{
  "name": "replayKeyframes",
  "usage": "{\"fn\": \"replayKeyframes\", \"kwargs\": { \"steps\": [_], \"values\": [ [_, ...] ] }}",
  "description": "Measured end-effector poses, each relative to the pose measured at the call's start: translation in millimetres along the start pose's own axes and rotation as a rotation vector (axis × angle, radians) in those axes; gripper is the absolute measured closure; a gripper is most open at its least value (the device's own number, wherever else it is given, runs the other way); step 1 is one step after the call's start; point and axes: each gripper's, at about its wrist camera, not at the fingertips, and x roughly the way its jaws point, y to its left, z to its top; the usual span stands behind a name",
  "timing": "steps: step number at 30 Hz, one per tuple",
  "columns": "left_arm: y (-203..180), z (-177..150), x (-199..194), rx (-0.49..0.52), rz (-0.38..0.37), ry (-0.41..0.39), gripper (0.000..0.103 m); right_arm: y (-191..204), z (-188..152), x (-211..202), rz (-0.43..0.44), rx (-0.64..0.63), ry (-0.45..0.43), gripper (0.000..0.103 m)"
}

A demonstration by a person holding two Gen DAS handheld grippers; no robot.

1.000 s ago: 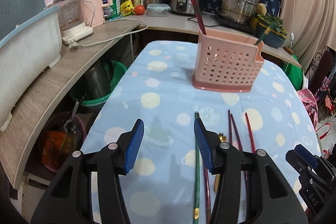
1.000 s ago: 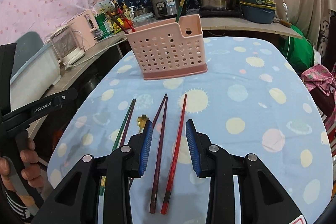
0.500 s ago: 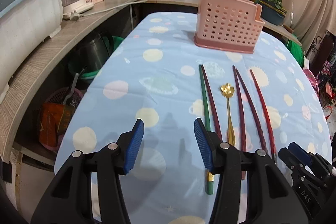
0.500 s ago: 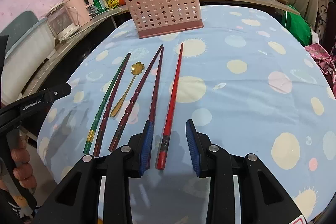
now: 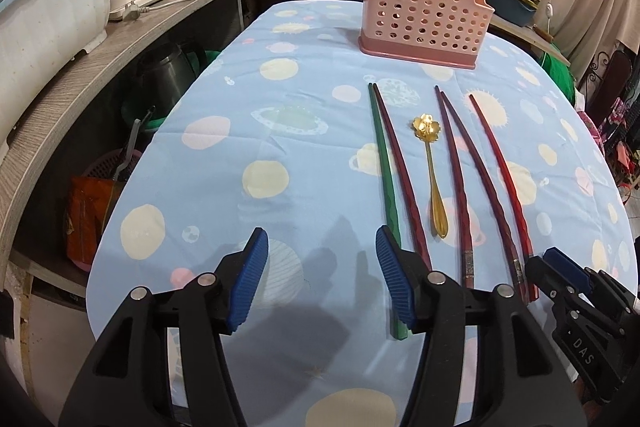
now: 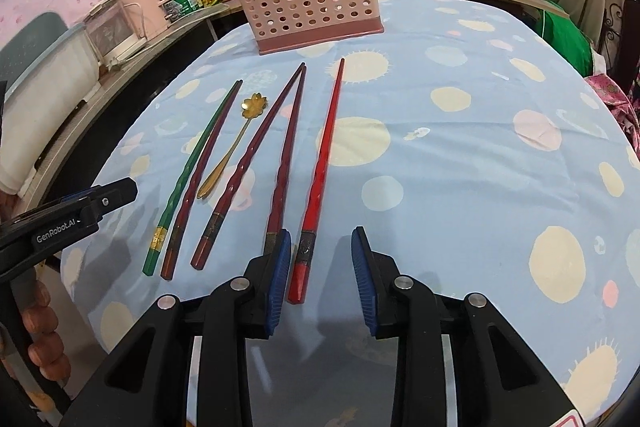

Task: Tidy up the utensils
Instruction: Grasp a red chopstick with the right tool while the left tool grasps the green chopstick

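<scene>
The left gripper [image 5: 322,267] hangs low over the blue spotted tablecloth [image 5: 280,131] with nothing between its jaws, which have just been widening; the green chopstick [image 5: 384,183] lies just beside its right pad. The right gripper [image 6: 320,267] is partly open and has just been narrowing — the butt of the red chopstick [image 6: 320,167] lies between the pads, apart from them. The gold spoon [image 6: 236,143] and three dark chopsticks lie toward ten o'clock, the pink utensil basket [image 6: 308,7] at twelve.
</scene>
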Motion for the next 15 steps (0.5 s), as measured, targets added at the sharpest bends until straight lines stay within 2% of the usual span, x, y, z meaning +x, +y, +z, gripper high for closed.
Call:
{"fn": "replayKeyframes", "kwargs": {
  "steps": [9, 15],
  "values": [
    [-6.0, -7.1, 1.9, 0.011, -0.014, 0.014, 0.045, 8.3, -7.6, -1.4, -0.058, -0.068, -0.028, 0.078],
    [-11.9, -12.5, -0.1, 0.032, -0.023, 0.018, 0.045, 0.1, -9.0, -3.6, -0.055, -0.043, -0.032, 0.088]
  ]
}}
